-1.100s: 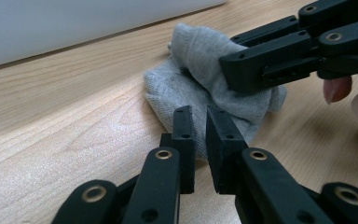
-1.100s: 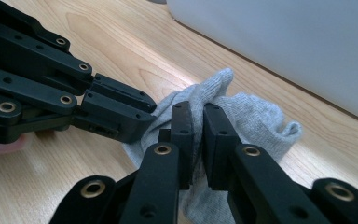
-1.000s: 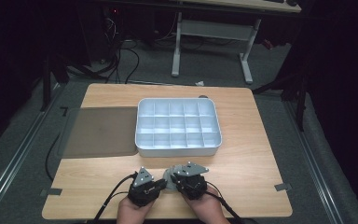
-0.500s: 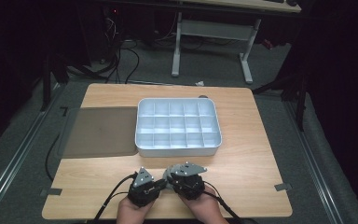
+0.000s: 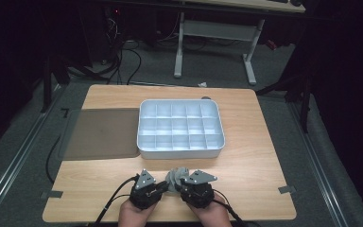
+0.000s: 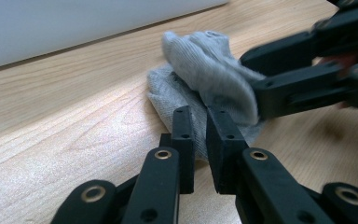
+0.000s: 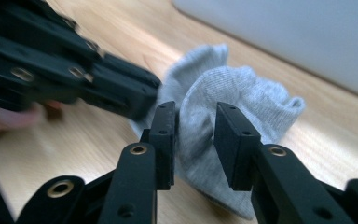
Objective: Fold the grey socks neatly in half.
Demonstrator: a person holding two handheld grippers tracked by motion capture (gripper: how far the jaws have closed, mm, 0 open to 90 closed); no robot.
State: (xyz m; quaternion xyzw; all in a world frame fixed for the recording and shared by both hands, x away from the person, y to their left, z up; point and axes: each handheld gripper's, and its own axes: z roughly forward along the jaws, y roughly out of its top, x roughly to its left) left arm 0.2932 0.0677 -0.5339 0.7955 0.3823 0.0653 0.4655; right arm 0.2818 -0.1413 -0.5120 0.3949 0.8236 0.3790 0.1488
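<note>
From the high view, my two hands sit at the near edge of the table (image 5: 260,156), side by side. My left gripper (image 5: 157,188) and my right gripper (image 5: 183,185) point in toward each other, and a small grey sock (image 5: 176,176) is bunched up right between their tips. Ahead of both sets of jaws stands a white compartment tray (image 5: 180,128), well apart from the sock, and a dark mat (image 5: 101,132) lies just beside the tray, ahead of my left gripper.

Over to the left gripper view: my left gripper (image 6: 200,135) has its jaws drawn in to a narrow slot, and a fold of the grey sock (image 6: 205,74) runs down into that slot, pinched there. The rest of the sock heaps up just beyond my tips on the table (image 6: 51,130). My right gripper (image 6: 303,79) comes in from the right of my jaws, its tips against the sock's far side.

Now the right gripper view: my right gripper (image 7: 193,135) has just been opening its jaws, and they stand a moderate way apart. The grey sock (image 7: 228,88) fills the gap between them, but I cannot tell whether the pads press on it. My left gripper (image 7: 121,91) reaches in from the left of my jaws, its tip at the sock's edge. The white tray wall (image 7: 307,32) rises beyond.
</note>
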